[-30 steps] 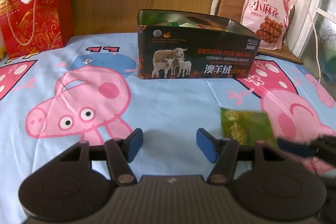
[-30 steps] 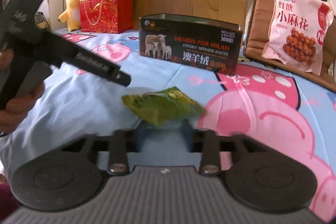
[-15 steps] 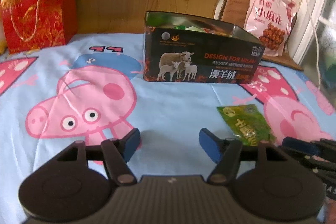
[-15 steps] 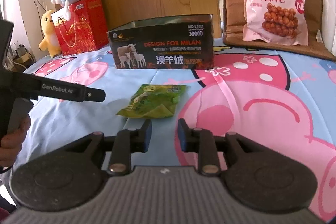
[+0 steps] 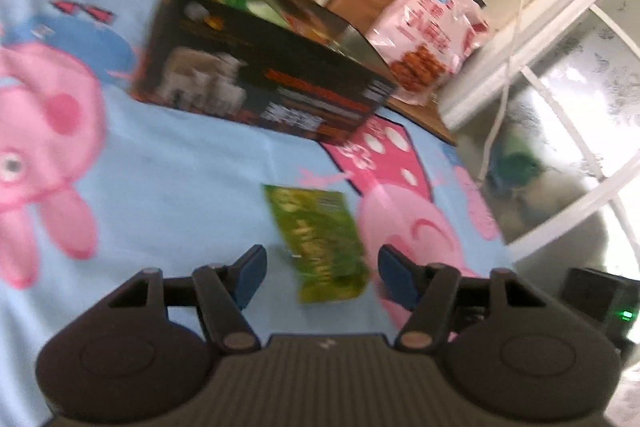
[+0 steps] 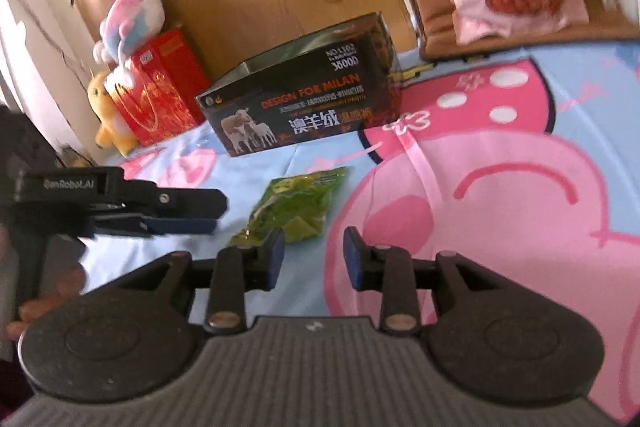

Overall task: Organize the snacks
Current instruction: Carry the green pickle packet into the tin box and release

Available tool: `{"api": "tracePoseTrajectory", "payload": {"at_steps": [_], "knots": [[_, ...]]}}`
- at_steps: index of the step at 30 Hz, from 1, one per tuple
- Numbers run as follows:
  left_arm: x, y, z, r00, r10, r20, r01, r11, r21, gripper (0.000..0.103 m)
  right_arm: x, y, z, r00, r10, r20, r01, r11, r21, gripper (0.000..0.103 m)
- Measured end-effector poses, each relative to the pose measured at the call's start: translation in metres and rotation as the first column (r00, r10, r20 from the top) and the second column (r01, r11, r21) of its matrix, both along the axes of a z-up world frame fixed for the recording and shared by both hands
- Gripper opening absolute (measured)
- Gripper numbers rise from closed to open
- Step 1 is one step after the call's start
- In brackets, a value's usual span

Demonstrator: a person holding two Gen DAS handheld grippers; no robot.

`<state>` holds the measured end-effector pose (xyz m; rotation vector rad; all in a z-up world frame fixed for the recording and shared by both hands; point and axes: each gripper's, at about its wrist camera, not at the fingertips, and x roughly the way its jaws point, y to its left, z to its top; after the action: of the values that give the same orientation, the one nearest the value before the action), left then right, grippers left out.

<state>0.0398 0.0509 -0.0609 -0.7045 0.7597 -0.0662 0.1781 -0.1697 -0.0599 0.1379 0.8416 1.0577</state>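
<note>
Left wrist view is showing the left gripper [image 5: 320, 277] with its jaws spread wide, framing the near end of the green packet [image 5: 318, 239], which is lying flat on the sheet [image 5: 180, 187]. The right gripper [image 6: 314, 257] is also standing apart and empty, with the packet's corner just at its left fingertip [image 6: 274, 253]. Beyond, the box [image 5: 260, 83] is waiting, already holding snacks. Both grippers are crowding one packet, so they may be risking a collision. The flat, slippery foil may be sliding away or bunching the sheet into the pinch. Blur is hinting at fast motion.
</note>
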Motion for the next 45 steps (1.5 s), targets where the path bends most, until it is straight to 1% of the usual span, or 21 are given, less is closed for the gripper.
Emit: {"api": "tracePoseTrajectory", "payload": {"at_steps": [1,3,4,7,8,10,12,14,18,20,23,26,27,29,30,32,34,36,38,43,45], "knots": [[0.006,-0.002,-0.003,1.000,-0.012,0.007,0.012,1.000,-0.016,0.061,0.004,0.002,-0.002,1.000,0.013,-0.023,-0.013,1.000,0.002,0.037],[0.014,-0.006,-0.005,1.000,-0.010,0.006,0.010,1.000,0.002,0.047,0.006,0.009,-0.005,0.999,0.041,-0.031,-0.041,0.999,0.020,0.037],[0.016,-0.005,-0.006,1.000,0.000,0.002,0.000,1.000,0.007,0.046,0.005,0.014,-0.005,0.999,0.043,-0.023,-0.043,0.999,0.024,0.037],[0.016,0.001,-0.008,1.000,0.021,-0.009,-0.021,1.000,-0.012,0.034,-0.006,0.028,-0.001,0.997,0.035,0.066,-0.033,0.999,-0.023,0.035],[0.013,0.003,-0.007,1.000,0.027,-0.011,-0.027,1.000,-0.011,0.027,-0.009,0.030,-0.001,0.995,0.039,0.095,-0.036,0.999,-0.036,0.035],[0.003,0.005,0.001,0.999,0.035,0.005,-0.035,0.999,0.012,0.027,-0.015,0.031,0.002,0.993,0.049,0.112,-0.046,0.998,-0.034,0.034],[-0.005,0.007,0.016,0.998,0.040,0.056,-0.042,0.998,0.038,0.027,-0.018,0.027,0.009,0.992,0.058,0.116,-0.060,0.998,0.015,0.034],[-0.006,0.012,0.036,0.993,0.048,0.111,-0.056,0.996,0.075,0.027,-0.020,0.027,0.023,0.986,0.062,0.157,-0.072,0.996,0.058,0.034],[0.011,0.032,0.077,0.976,0.085,0.202,-0.119,0.980,0.162,0.029,-0.007,0.052,0.057,0.962,0.056,0.267,-0.086,0.991,0.101,0.034],[0.024,0.043,0.089,0.966,0.110,0.234,-0.158,0.967,0.202,0.033,0.005,0.072,0.070,0.947,0.049,0.316,-0.091,0.989,0.119,0.033],[0.054,0.066,0.087,0.965,0.159,0.210,-0.208,0.949,0.239,0.037,0.028,0.109,0.070,0.941,0.054,0.334,-0.091,0.991,0.096,0.036],[0.078,0.076,0.071,0.966,0.227,0.121,-0.254,0.910,0.327,0.037,0.039,0.143,0.056,0.936,0.082,0.343,-0.090,0.996,0.008,0.038],[0.082,0.077,0.068,0.964,0.247,0.096,-0.265,0.903,0.338,0.037,0.039,0.148,0.053,0.932,0.080,0.353,-0.080,0.997,-0.016,0.038],[0.074,0.076,0.068,0.960,0.257,0.115,-0.281,0.902,0.328,0.038,0.037,0.139,0.054,0.929,0.040,0.369,-0.041,0.999,-0.004,0.038],[0.067,0.074,0.070,0.956,0.262,0.134,-0.293,0.896,0.334,0.039,0.036,0.129,0.058,0.932,0.022,0.361,-0.036,0.999,0.032,0.040],[0.055,0.065,0.076,0.943,0.289,0.162,-0.330,0.867,0.374,0.039,0.034,0.104,0.065,0.946,-0.027,0.324,-0.008,0.994,0.108,0.047],[0.038,0.052,0.080,0.937,0.294,0.188,-0.348,0.838,0.420,0.041,0.027,0.080,0.069,0.955,-0.082,0.284,0.035,0.986,0.164,0.048],[0.025,0.036,0.083,0.937,0.285,0.202,-0.348,0.815,0.464,0.049,0.015,0.057,0.065,0.958,-0.127,0.255,0.079,0.979,0.190,0.049],[0.014,0.021,0.081,0.939,0.280,0.199,-0.343,0.798,0.495,0.057,0.001,0.039,0.057,0.960,-0.162,0.229,0.122,0.976,0.182,0.053],[-0.006,-0.001,0.071,0.945,0.289,0.152,-0.326,0.802,0.501,0.062,-0.022,0.021,0.034,0.974,-0.201,0.103,0.193,0.978,0.080,0.056],[-0.016,-0.007,0.066,0.943,0.299,0.143,-0.330,0.796,0.508,0.069,-0.029,0.018,0.029,0.976,-0.202,0.080,0.199,0.979,0.051,0.058]]}}
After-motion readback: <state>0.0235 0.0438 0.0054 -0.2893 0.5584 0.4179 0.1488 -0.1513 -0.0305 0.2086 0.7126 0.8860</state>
